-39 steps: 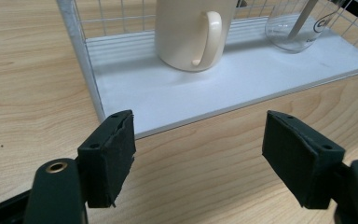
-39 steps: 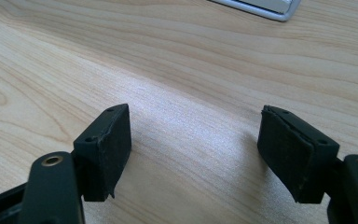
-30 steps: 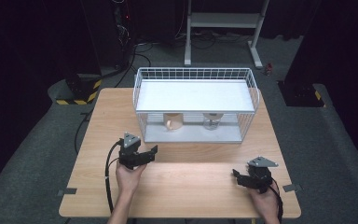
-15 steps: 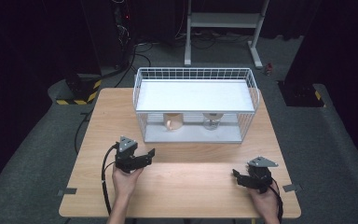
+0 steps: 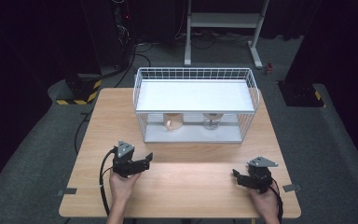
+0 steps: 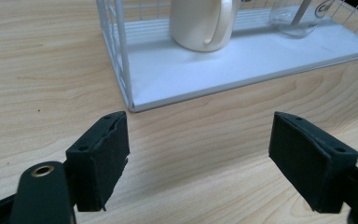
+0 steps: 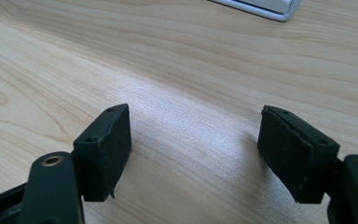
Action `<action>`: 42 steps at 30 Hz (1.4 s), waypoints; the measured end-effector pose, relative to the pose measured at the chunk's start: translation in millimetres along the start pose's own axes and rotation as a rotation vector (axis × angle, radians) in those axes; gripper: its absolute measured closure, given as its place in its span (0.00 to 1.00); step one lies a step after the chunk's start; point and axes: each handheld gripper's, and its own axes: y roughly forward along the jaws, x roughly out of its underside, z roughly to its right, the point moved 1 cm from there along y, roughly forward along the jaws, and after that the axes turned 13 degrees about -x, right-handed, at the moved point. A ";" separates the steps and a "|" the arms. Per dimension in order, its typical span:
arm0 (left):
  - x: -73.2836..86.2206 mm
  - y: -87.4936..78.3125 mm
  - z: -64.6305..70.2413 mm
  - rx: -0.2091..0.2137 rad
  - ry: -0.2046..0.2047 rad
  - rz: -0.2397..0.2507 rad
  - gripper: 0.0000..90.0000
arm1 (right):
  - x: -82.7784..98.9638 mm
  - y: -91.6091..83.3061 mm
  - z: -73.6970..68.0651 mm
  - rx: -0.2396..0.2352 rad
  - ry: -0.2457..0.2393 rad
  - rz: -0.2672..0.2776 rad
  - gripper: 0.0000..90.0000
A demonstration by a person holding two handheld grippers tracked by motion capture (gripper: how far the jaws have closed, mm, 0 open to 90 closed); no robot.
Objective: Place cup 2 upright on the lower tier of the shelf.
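Left gripper (image 6: 198,156) empty, jaws just been opening, nothing between them, aimed at cream mug (image 6: 204,23) on lower shelf of wire rack (image 5: 195,76) toward surface's far edge. Right gripper (image 7: 196,151) open, empty, near front-right corner. Best approach: slide in level, straddle handle.

Pale wood-grain table (image 5: 186,186), white wire rack (image 5: 196,105) with a cream mug (image 6: 200,23) and clear glass (image 6: 291,18) inside, black gripper pads (image 6: 105,154), grey floor.

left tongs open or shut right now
Open. In the left gripper view the left tongs stand wide apart with only bare table between the pads; they have just been opening, and nothing is between them.
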 end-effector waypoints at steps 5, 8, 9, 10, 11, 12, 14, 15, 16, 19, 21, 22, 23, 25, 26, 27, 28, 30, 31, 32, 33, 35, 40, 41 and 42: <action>4.1 -0.9 0.4 -0.005 0.009 -0.003 0.22 | 0.0 0.0 0.0 0.000 0.000 0.000 0.29; 6.6 -1.0 1.0 -0.002 0.010 -0.005 0.22 | 0.0 0.0 0.0 0.000 0.000 0.000 0.29; 7.5 -0.9 1.3 -0.002 0.009 -0.005 0.21 | 0.0 0.0 0.0 0.000 0.000 0.000 0.29; 8.3 -0.9 1.4 -0.001 0.012 -0.008 0.21 | 0.0 0.0 0.0 0.000 0.000 0.000 0.29; 9.0 -0.9 1.2 -0.004 0.016 -0.008 0.21 | 0.0 0.0 0.0 0.000 0.000 0.000 0.29; 9.9 -1.0 1.0 -0.005 0.014 -0.010 0.21 | 0.0 0.0 0.0 0.000 0.000 0.000 0.29; 12.1 -1.2 0.7 -0.001 0.003 -0.012 0.21 | 0.0 0.0 0.0 0.000 0.000 0.000 0.29; 12.7 -1.5 0.8 0.000 0.002 -0.013 0.21 | 0.0 0.0 0.0 0.000 0.000 0.000 0.29; 13.9 -1.6 0.6 -0.002 0.011 -0.014 0.21 | 0.0 0.0 0.0 0.000 0.000 0.000 0.29; 17.5 -1.2 1.1 -0.010 0.021 -0.027 0.21 | 0.0 0.0 -0.1 0.000 0.000 0.000 0.29; 20.5 -0.2 1.2 -0.012 0.019 -0.036 0.21 | 0.0 0.0 -0.1 0.000 0.000 0.000 0.29; 21.8 0.1 1.0 -0.014 0.027 -0.043 0.21 | 0.0 0.0 -0.1 0.000 0.000 0.000 0.29; 23.2 0.6 1.5 -0.019 0.026 -0.045 0.21 | 0.0 0.0 -0.1 0.000 0.000 0.000 0.29; 25.5 1.1 1.3 -0.021 0.034 -0.051 0.21 | 0.0 0.0 -0.2 0.000 0.002 0.000 0.29; 26.9 1.5 0.9 -0.025 0.036 -0.054 0.21 | 0.0 0.0 -0.1 0.000 0.000 0.000 0.29; 28.7 2.1 0.8 -0.025 0.028 -0.058 0.21 | 0.0 0.0 -0.1 0.000 0.000 0.000 0.29; 29.9 2.1 0.1 -0.023 0.029 -0.065 0.21 | 0.0 0.0 -0.1 0.000 0.000 0.000 0.29; 32.4 2.4 0.4 -0.026 0.027 -0.068 0.21 | 0.0 0.0 -0.1 0.000 -0.001 0.000 0.29; 33.4 2.7 0.1 -0.028 0.037 -0.071 0.21 | 0.0 0.0 -0.1 0.000 -0.001 0.000 0.29; 34.3 2.8 0.6 -0.033 0.036 -0.074 0.21 | 0.0 0.0 -0.1 0.000 0.000 0.000 0.29; 35.6 3.5 0.4 -0.033 0.040 -0.077 0.21 | 0.0 0.0 -0.1 0.000 0.000 0.000 0.29; 37.3 4.2 0.7 -0.026 0.037 -0.080 0.20 | 0.0 0.0 -0.1 0.000 0.000 0.000 0.29; 41.2 5.9 1.8 -0.033 0.051 -0.093 0.19 | 0.0 0.0 -0.1 0.000 0.000 0.000 0.29; 41.9 6.3 1.9 -0.034 0.046 -0.094 0.19 | 0.0 0.0 -0.1 0.000 0.000 0.000 0.29; 42.3 6.7 2.0 -0.036 0.048 -0.093 0.19 | 0.0 0.0 -0.1 0.000 0.000 0.000 0.29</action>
